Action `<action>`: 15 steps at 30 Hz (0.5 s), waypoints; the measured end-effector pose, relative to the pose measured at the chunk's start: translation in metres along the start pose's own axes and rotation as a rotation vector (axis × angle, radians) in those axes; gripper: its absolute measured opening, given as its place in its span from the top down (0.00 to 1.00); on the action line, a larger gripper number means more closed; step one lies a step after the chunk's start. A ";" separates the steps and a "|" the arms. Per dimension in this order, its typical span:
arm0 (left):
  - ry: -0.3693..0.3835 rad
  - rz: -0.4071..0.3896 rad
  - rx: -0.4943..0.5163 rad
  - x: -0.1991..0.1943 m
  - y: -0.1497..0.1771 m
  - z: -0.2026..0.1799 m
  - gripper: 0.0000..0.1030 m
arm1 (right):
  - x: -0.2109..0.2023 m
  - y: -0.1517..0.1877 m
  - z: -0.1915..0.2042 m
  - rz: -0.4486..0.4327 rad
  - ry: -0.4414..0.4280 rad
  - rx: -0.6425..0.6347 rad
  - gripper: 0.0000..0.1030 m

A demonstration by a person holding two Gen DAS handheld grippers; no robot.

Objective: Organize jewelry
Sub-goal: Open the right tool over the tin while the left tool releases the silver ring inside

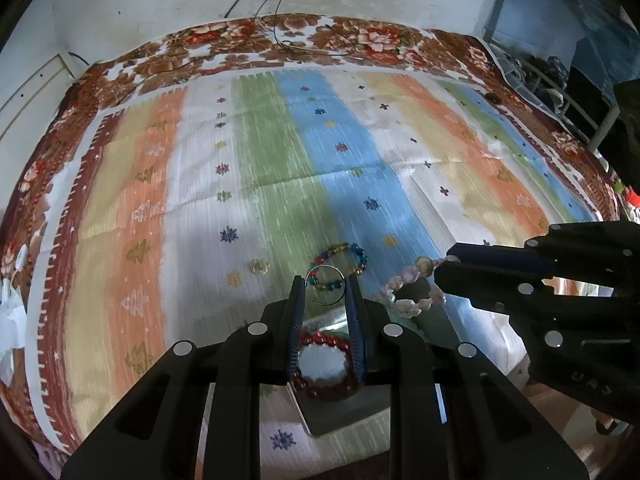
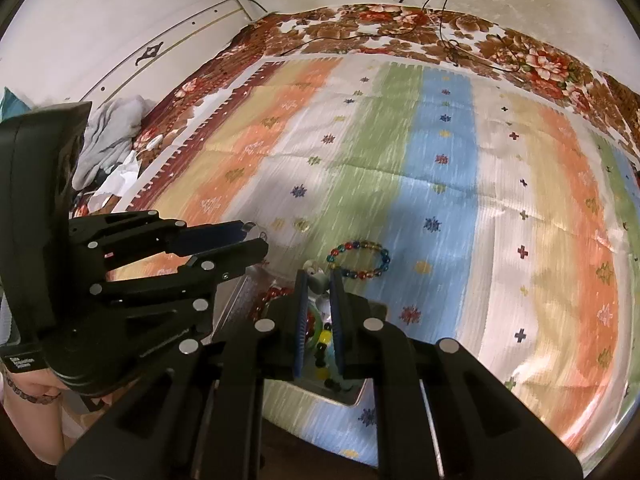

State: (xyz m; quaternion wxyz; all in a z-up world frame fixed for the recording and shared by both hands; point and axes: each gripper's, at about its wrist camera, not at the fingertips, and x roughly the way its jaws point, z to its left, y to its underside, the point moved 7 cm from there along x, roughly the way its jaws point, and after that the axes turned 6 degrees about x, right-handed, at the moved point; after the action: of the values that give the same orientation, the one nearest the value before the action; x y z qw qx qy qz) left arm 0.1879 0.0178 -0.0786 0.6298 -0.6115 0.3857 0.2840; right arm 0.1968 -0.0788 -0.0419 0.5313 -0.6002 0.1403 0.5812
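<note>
- Two grippers are up over the striped bedspread point(image 1: 248, 168), each carrying something. The left gripper point(image 1: 325, 286) has its jaws almost closed on a thin silver ring point(image 1: 326, 285). The right gripper point(image 2: 318, 280) is clamped tight on a pale shell bracelet point(image 1: 412, 292) that dangles off its tips.
- Both hang just past a clear tray point(image 1: 340, 412) at the near edge of the bed, which already has a red bead bracelet point(image 1: 324, 364) in it. A multicolour bead bracelet point(image 2: 359, 260) lies on the blue stripe just beyond the tray.
- Biggest worry for me: that ring is pinched only at its rim, so a small twist could pop it out and send it rolling somewhere.
- The shell bracelet swings freely, near the left fingers, and could snag on them or on the ring.
- The tray sits close to the bed's front edge, so a nudge might tip it off.
- Loads of open room further back; wires point(image 2: 452, 46) only matter by the wall.
</note>
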 end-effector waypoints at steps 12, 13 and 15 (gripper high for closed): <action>-0.006 -0.016 0.001 -0.015 0.022 -0.011 0.81 | -0.007 0.028 0.007 0.012 -0.010 -0.010 0.88; -0.014 -0.014 0.009 -0.015 0.023 -0.012 0.81 | -0.006 0.029 0.007 0.014 -0.011 -0.010 0.88; -0.019 -0.011 0.018 -0.014 0.023 -0.014 0.81 | -0.005 0.030 0.007 0.020 -0.012 -0.013 0.88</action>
State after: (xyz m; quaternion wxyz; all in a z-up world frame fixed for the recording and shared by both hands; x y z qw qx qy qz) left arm 0.1594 0.0079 -0.0792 0.6407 -0.6050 0.3789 0.2827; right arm 0.1681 -0.0876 -0.0503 0.5223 -0.5986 0.1394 0.5911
